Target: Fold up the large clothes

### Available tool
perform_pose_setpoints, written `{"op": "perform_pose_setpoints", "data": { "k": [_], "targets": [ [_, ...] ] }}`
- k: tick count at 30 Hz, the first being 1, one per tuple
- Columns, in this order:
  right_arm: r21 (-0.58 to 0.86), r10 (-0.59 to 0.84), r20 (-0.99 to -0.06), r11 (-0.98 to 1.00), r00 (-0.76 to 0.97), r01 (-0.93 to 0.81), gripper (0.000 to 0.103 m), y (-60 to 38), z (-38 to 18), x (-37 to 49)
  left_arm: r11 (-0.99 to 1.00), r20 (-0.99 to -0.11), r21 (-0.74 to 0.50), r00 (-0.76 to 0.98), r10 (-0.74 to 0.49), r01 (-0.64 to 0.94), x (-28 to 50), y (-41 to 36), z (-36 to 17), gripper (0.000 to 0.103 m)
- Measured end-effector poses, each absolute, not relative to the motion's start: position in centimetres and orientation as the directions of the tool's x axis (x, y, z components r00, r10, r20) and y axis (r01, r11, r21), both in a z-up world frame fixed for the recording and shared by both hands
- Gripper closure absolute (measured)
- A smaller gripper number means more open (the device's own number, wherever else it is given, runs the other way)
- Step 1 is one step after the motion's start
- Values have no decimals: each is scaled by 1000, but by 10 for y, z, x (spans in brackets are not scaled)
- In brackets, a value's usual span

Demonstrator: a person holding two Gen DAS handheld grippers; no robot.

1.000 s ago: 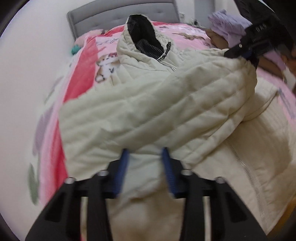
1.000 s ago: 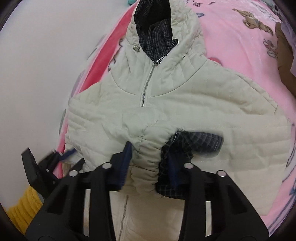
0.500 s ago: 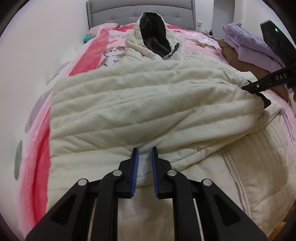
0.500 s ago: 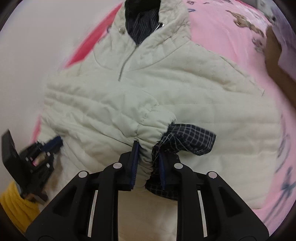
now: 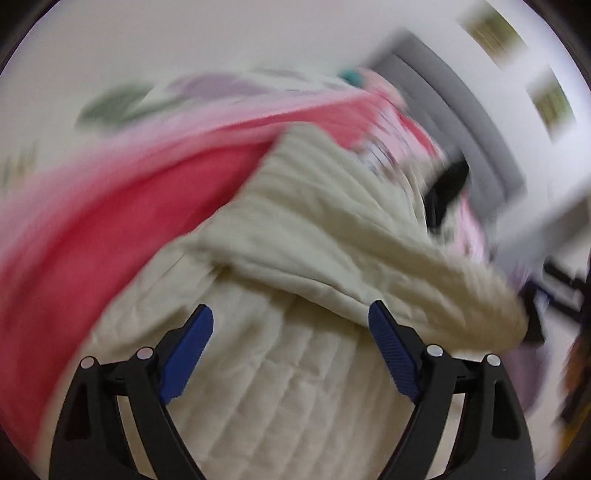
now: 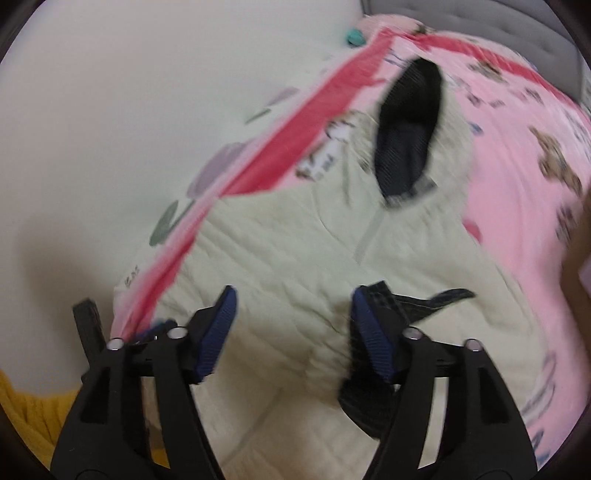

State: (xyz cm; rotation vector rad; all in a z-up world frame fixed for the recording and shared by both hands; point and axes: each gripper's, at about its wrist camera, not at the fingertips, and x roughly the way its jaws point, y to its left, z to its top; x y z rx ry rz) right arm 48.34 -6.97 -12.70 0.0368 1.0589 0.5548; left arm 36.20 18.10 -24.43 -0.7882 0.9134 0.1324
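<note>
A cream quilted hooded jacket (image 6: 295, 240) lies on the bed, its hood (image 6: 406, 140) showing a dark lining. One sleeve (image 5: 369, 243) is folded across the body, with its dark checked cuff lining (image 6: 447, 295) turned out. My left gripper (image 5: 290, 308) hovers over the jacket body, jaws opening, nothing between the blue pads (image 5: 188, 347). My right gripper (image 6: 294, 293) is above the folded sleeve, jaws also opening. The cuff lining hangs beside its right finger, not pinched. The left wrist view is tilted and motion-blurred.
A pink cartoon-print blanket (image 6: 517, 155) with a red band (image 5: 110, 206) covers the bed. A grey headboard (image 5: 461, 122) and a white wall (image 6: 110, 110) border it. Something yellow (image 6: 22, 410) sits at lower left, a teal item (image 6: 355, 36) near the pillows.
Both grippers were shut on jacket fabric, the right on the sleeve cuff; both have let go and opened wide. The left view has rolled hard, and the right gripper has lifted away.
</note>
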Motion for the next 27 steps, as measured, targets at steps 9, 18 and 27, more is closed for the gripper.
{"op": "perform_pose_setpoints", "data": {
  "k": [9, 18, 27],
  "targets": [
    [29, 94, -963, 967, 251, -252, 42, -46, -155, 505, 557, -732, -648, 628, -265, -520, 369, 211, -263, 18],
    [5, 38, -940, 995, 339, -100, 49, -114, -134, 452, 554, -711, -676, 627, -317, -486, 390, 209, -270, 16],
    [326, 555, -831, 543, 40, -774, 25, 99, -147, 580, 542, -637, -726, 710, -300, -423, 389, 203, -276, 41]
  ]
}}
